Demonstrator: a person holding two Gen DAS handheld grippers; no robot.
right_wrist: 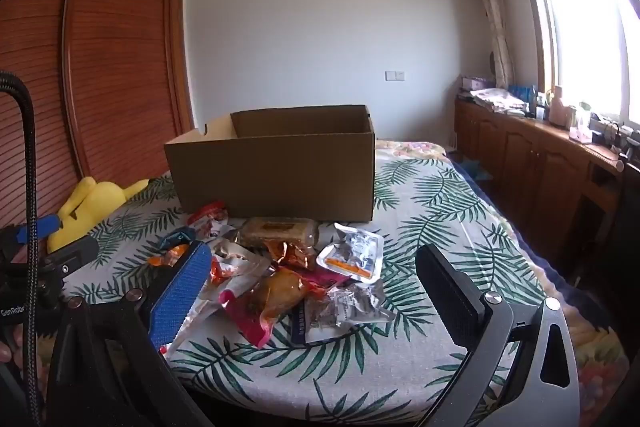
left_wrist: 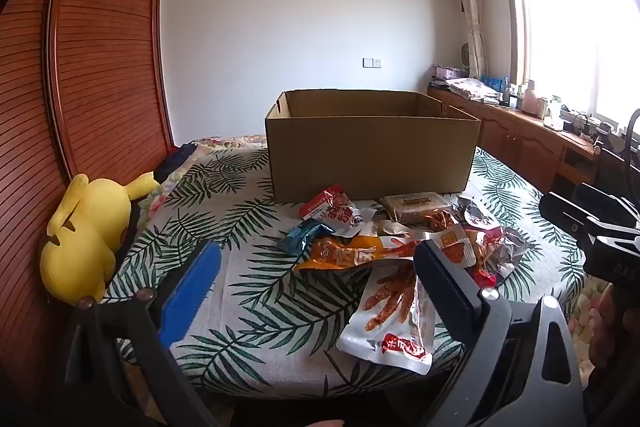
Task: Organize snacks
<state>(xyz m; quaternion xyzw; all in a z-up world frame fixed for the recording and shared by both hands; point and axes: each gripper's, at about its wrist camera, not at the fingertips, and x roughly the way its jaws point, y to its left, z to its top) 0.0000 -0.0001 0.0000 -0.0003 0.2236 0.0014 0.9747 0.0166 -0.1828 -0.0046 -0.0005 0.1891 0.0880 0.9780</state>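
Note:
A heap of snack packets [left_wrist: 404, 243] lies on the leaf-patterned bedspread [left_wrist: 240, 267] in front of an open cardboard box [left_wrist: 372, 151]. In the left wrist view my left gripper [left_wrist: 316, 261] is open above the spread, its right finger over a white packet of chicken feet [left_wrist: 394, 311]. In the right wrist view the same heap [right_wrist: 288, 275] sits between the fingers of my right gripper [right_wrist: 314, 265], which is open and holds nothing. The box [right_wrist: 276, 167] stands just behind the heap. Its inside floor is hidden.
A yellow plush toy [left_wrist: 86, 235] lies at the bed's left edge against a wooden slatted wardrobe [left_wrist: 100, 47]. A wooden cabinet [right_wrist: 540, 163] with bottles and clutter runs along the right wall under the window. The other gripper [left_wrist: 592, 223] shows at the right edge.

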